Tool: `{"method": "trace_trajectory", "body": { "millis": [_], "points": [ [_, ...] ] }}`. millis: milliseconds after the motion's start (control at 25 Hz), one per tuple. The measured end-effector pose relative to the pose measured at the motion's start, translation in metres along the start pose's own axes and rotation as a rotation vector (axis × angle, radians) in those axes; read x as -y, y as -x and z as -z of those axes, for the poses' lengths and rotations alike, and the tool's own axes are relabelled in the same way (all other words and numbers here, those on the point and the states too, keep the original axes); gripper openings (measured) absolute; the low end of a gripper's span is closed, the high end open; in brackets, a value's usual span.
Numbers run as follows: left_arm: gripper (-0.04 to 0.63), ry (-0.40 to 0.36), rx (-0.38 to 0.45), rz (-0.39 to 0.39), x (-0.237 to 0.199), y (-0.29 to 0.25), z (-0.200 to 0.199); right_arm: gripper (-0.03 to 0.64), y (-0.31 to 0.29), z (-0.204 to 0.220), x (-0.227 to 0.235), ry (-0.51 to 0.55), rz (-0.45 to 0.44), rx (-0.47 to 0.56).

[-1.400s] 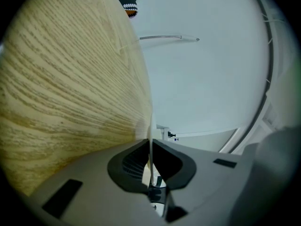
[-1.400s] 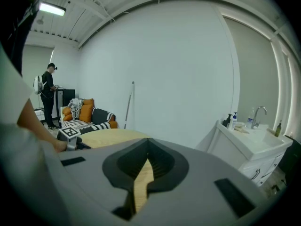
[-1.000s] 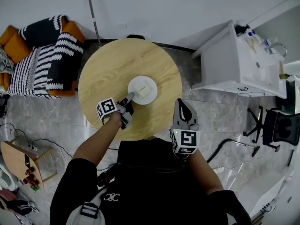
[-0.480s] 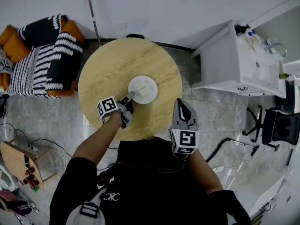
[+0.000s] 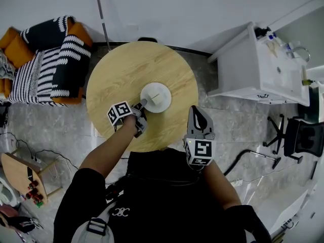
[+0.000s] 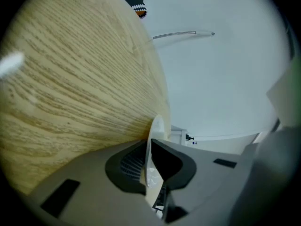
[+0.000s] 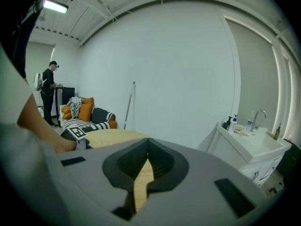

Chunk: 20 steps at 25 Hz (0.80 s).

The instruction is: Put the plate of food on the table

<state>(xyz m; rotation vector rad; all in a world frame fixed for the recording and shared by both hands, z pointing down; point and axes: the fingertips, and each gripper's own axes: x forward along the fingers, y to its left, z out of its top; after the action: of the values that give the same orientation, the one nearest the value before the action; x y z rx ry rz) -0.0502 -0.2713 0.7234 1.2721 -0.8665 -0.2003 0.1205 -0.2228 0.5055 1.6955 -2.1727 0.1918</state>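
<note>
A white plate [image 5: 163,105] with a pale piece of food [image 5: 156,95] rests near the middle of the round wooden table [image 5: 121,70]. My left gripper [image 5: 143,104] is shut on the plate's near-left rim. In the left gripper view the plate [image 6: 150,166] shows edge-on between the two dark pads of the left gripper [image 6: 149,147], with the table [image 6: 70,79] tilted behind. My right gripper [image 5: 197,111] hovers at the table's near right edge, apart from the plate. In the right gripper view, the right gripper [image 7: 147,145] is shut with nothing in it.
A striped sofa with orange cushions [image 5: 45,59] stands left of the table, and a white sink cabinet [image 5: 263,65] stands to its right. An office chair [image 5: 298,135] is far right. A low wooden stool [image 5: 23,173] is lower left. A person [image 7: 48,91] stands far off by the sofa.
My left gripper has shifted slightly forward and to the right, and the plate moved a little with it. The right gripper has stayed put.
</note>
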Motion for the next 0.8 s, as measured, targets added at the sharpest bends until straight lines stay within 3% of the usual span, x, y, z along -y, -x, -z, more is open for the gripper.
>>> {"method": "trace_trajectory", "body": {
  "millis": [160, 400, 800],
  "points": [
    [0.032, -0.095, 0.053, -0.182, -0.006, 0.004, -0.007, 0.006, 0.002, 0.001, 0.002, -0.003, 0.004, -0.001],
    [0.054, -0.174, 0.095, -0.366, -0.008, 0.01, -0.016, 0.006, 0.003, -0.002, 0.004, -0.002, 0.009, 0.002],
    [0.109, -0.32, 0.072, -0.478, -0.006, 0.011, -0.016, 0.006, 0.009, 0.0, 0.008, -0.013, 0.015, 0.011]
  ]
}}
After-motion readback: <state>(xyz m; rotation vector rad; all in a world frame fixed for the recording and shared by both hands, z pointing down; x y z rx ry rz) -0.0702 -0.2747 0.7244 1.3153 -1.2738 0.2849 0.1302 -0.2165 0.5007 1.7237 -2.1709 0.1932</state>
